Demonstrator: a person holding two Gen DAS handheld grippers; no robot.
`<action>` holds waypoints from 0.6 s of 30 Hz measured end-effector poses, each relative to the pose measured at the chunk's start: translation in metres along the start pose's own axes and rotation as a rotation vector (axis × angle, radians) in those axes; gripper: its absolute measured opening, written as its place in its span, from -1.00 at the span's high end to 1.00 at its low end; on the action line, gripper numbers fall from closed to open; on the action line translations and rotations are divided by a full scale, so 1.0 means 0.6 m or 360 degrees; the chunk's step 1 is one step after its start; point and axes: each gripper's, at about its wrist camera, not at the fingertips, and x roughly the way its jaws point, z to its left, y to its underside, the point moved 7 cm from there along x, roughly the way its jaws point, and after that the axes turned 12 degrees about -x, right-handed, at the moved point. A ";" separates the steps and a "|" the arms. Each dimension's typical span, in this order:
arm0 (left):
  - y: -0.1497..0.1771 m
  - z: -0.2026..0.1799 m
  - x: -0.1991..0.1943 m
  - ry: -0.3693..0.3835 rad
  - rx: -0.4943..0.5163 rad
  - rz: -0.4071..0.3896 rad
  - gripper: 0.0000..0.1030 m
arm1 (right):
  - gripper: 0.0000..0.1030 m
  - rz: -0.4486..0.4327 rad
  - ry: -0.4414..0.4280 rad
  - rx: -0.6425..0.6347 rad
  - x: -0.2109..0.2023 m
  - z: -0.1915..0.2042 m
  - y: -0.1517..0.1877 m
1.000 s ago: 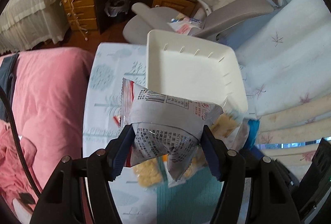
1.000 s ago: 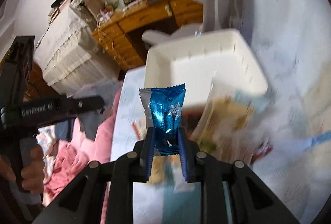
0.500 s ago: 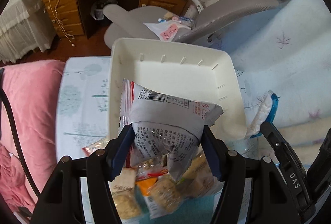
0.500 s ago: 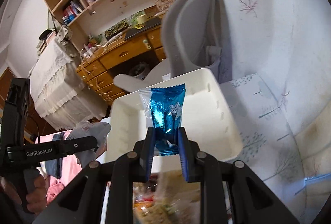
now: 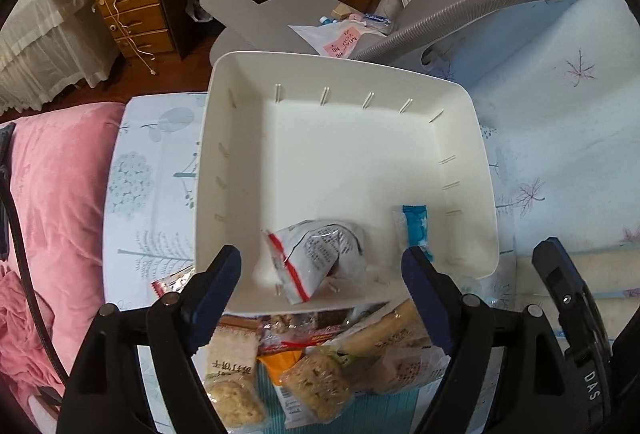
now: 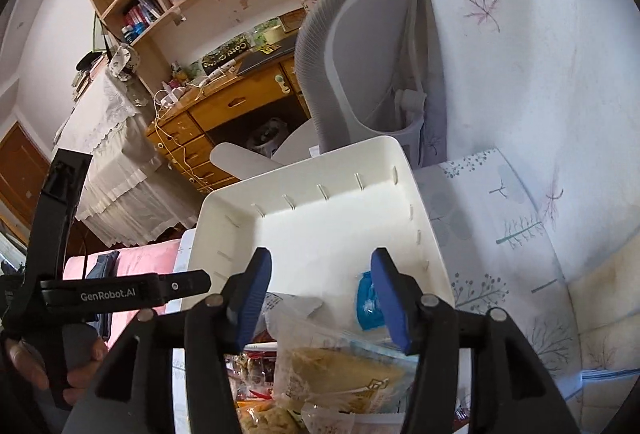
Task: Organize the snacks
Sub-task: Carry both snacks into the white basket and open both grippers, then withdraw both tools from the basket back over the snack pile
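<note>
Two snacks dropped into the white tray, both grippers open above it.

Left wrist view: the left gripper (image 5: 320,266) has just been opening; its fingers (image 5: 216,282) stand wide with nothing pressed between them. Below them the grey printed snack packet (image 5: 316,258) lies loose at the near edge of the white tray (image 5: 468,105), the blue snack packet (image 5: 416,230) just beside it toward the tray's right wall. More wrapped snacks (image 5: 316,386) are heaped outside the tray's near rim. Right wrist view: the right gripper (image 6: 320,294) has also just been opening and grips nothing; the blue packet (image 6: 366,300) lies in the tray (image 6: 304,169) behind its right-hand finger. Risk, as I judge it: both grippers crowd the near rim, so a careless withdrawal could catch that rim and tip the light tray.
</note>
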 end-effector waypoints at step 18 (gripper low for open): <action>0.161 0.135 -0.170 0.0134 0.0063 -0.0087 -0.58 | -0.44 -0.0122 0.0098 0.0119 -0.196 0.101 0.100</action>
